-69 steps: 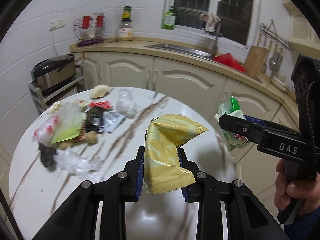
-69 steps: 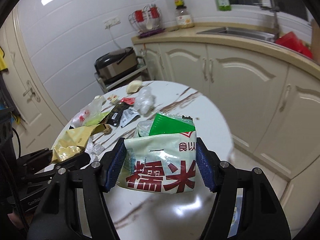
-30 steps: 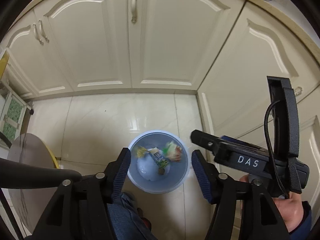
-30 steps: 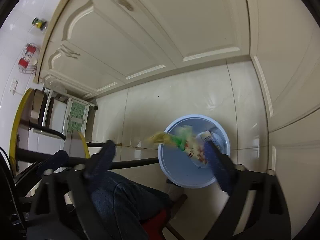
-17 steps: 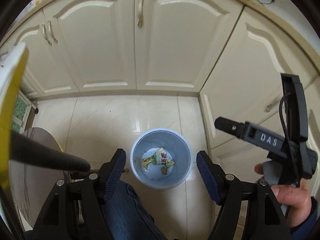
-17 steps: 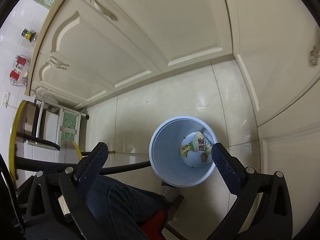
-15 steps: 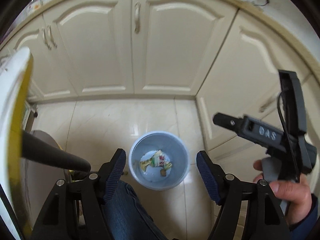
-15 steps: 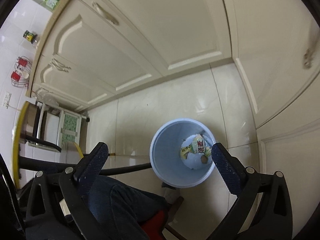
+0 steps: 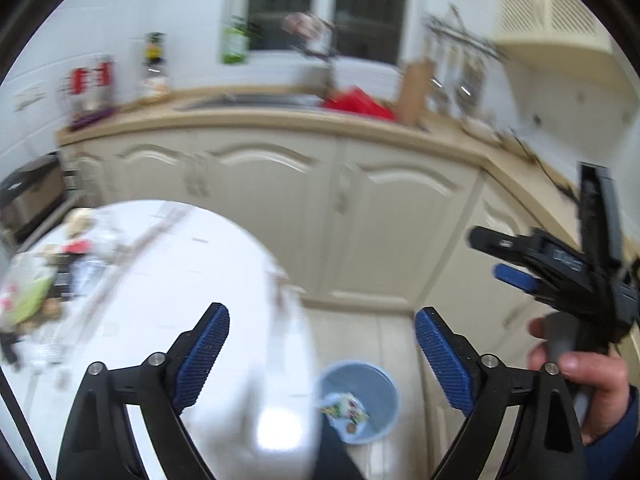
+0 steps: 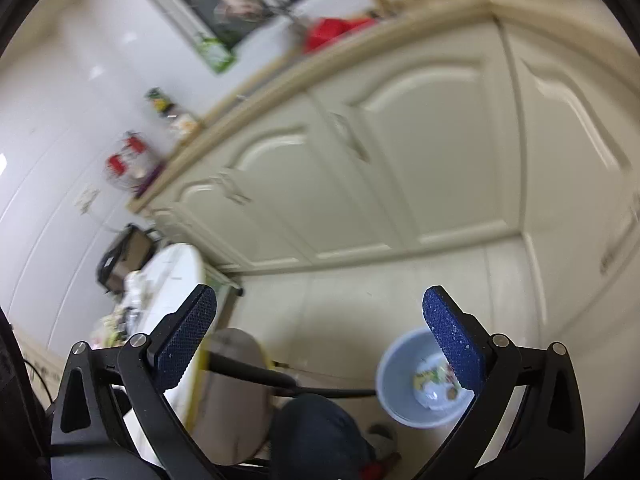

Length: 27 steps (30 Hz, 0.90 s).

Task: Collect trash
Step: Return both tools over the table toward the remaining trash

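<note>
Lifted off the bin, both tongs gape empty, left just widened.

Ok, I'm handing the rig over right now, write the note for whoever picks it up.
Left hand-held gripper: open, nothing between the pads; jaws have just been opening wider.
Right hand-held gripper: open, empty.
Blue bin stands on the floor by the cabinets, beside the round table. Wrappers lie at its bottom.
Done: some wrappers binned.
Left: a trash pile sits on the table's far left side, blurred; bags and wrappers, count unclear. Go back for it and carry it to the bin.
</note>
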{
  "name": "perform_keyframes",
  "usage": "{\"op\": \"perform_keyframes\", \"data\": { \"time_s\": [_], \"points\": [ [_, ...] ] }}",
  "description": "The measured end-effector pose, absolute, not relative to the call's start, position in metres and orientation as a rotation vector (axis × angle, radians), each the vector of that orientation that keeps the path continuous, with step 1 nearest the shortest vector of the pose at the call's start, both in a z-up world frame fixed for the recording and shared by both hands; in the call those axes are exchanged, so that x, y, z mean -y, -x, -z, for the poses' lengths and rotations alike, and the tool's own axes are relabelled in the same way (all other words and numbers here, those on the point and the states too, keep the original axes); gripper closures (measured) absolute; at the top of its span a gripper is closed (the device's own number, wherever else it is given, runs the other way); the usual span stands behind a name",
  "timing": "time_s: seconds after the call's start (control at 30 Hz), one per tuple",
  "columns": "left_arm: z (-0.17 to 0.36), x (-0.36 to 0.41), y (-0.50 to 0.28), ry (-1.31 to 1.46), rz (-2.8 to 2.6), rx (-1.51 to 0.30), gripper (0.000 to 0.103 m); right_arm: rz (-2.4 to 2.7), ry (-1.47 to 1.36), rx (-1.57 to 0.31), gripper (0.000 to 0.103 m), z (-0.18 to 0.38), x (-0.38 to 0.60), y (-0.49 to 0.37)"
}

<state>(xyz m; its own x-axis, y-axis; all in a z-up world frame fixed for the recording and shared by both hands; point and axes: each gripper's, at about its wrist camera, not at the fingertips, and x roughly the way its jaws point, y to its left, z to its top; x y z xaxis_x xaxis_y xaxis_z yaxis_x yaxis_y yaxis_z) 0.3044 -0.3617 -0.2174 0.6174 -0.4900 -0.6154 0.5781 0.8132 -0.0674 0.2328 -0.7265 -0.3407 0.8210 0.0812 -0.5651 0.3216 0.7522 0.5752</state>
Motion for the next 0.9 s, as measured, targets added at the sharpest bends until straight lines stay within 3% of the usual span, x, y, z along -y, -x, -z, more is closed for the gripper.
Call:
{"op": "perform_keyframes", "data": {
  "time_s": [0.4,0.9],
  "points": [
    [0.166,0.211,-0.268,-0.053,0.259,-0.528,0.006,-0.129,-0.463,-0.493,0.000,0.226,0.546,-0.293],
    [0.156,0.095,-0.216,0.080,0.015,-0.479,0.002,-0.270,-0.185,-0.489,0.000,0.185,0.370,-0.328]
  ]
}}
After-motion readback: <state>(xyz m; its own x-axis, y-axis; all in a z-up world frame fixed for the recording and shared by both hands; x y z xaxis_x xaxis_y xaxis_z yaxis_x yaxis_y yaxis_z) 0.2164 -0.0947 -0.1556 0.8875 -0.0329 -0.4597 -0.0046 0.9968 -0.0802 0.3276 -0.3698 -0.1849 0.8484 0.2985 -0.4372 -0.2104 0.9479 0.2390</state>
